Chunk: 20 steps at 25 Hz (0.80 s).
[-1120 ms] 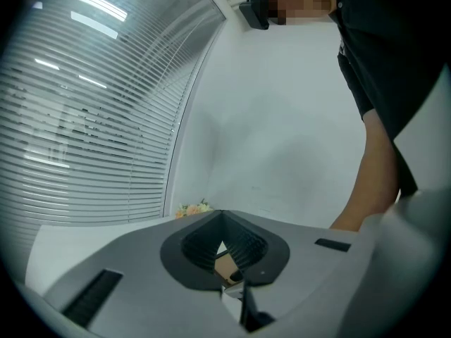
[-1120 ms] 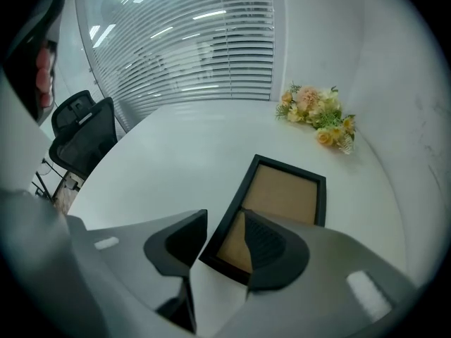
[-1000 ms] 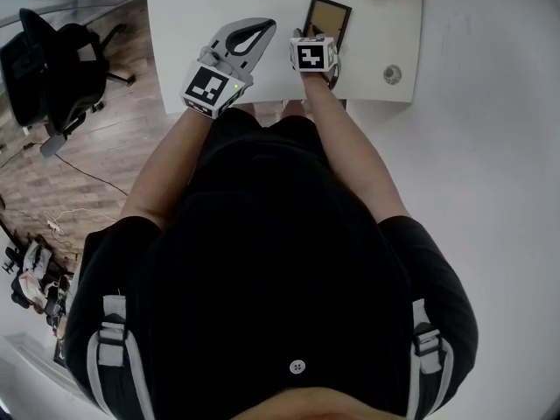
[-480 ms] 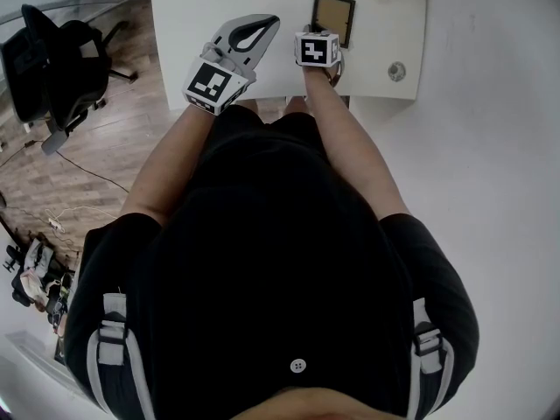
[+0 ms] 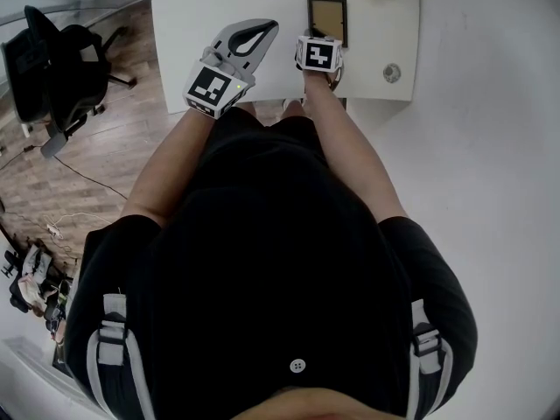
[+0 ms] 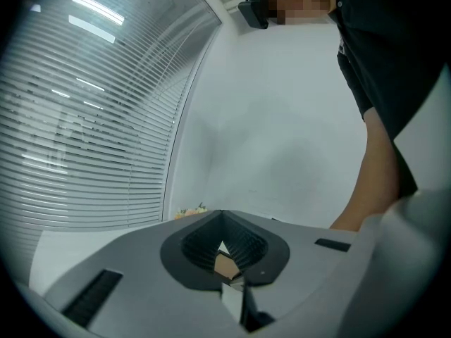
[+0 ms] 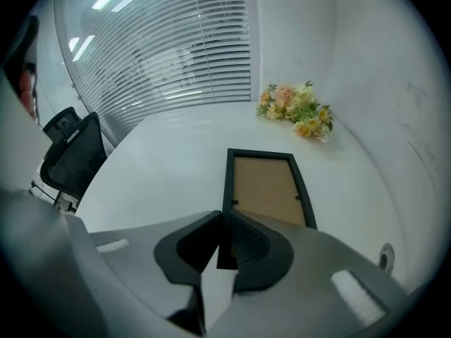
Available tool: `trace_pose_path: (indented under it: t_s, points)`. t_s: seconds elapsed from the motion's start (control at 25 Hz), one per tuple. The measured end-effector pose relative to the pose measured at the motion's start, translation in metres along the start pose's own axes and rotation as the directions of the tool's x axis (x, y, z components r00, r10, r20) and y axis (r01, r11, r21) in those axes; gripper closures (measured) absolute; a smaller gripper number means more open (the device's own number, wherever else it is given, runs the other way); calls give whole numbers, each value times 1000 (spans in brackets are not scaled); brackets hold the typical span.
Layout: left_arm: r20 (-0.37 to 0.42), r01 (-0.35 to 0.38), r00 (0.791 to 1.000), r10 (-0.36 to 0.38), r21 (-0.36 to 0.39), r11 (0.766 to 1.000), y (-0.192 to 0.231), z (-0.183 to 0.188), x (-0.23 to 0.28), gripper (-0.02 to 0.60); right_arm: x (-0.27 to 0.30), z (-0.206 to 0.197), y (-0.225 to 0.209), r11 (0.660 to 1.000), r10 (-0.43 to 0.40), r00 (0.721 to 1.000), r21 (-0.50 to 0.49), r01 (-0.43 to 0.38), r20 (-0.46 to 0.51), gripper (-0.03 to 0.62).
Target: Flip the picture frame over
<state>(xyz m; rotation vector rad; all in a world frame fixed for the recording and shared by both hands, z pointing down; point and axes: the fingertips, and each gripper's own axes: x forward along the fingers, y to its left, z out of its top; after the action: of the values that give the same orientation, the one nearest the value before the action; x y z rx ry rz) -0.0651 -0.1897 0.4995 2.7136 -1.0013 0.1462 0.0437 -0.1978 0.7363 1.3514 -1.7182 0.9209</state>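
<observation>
Grasping step: the right gripper [image 7: 223, 215] jaws are closing on the picture frame [image 7: 266, 189] edge, the left gripper [image 6: 223, 214] jaws are together and empty, and the next move probably calls for levering that edge off the counter [image 7: 162, 157]

The frame [image 5: 327, 20] is a thin black rim around a plain brown backing board. It lies flat on the white desk [image 5: 219, 7] with its back up. It sits right of the desk's middle, set back from the near edge, its long sides running toward the far edge.
</observation>
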Motion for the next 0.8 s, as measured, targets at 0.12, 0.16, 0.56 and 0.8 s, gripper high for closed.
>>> trace_pose_path:
  t_s: [0.12, 0.16, 0.56, 0.8]
  points:
    - [9, -2, 1000, 2, 4, 1000, 0, 5, -1, 577, -14, 9, -1, 1000, -12, 1000, 10, 12, 8, 543]
    - [13, -4, 1000, 4, 4, 1000, 0, 8, -1, 577, -17, 12, 0, 1000, -11, 1000, 14, 10, 10, 543]
    - [32, -11, 999, 10, 24, 1000, -7, 20, -2, 577, -41, 35, 5, 996, 51, 997, 65, -55, 66, 543]
    - [29, -22, 999, 21, 33, 999, -7, 21, 1, 577, -55, 45, 13, 981, 142, 985, 123, -153, 94, 543]
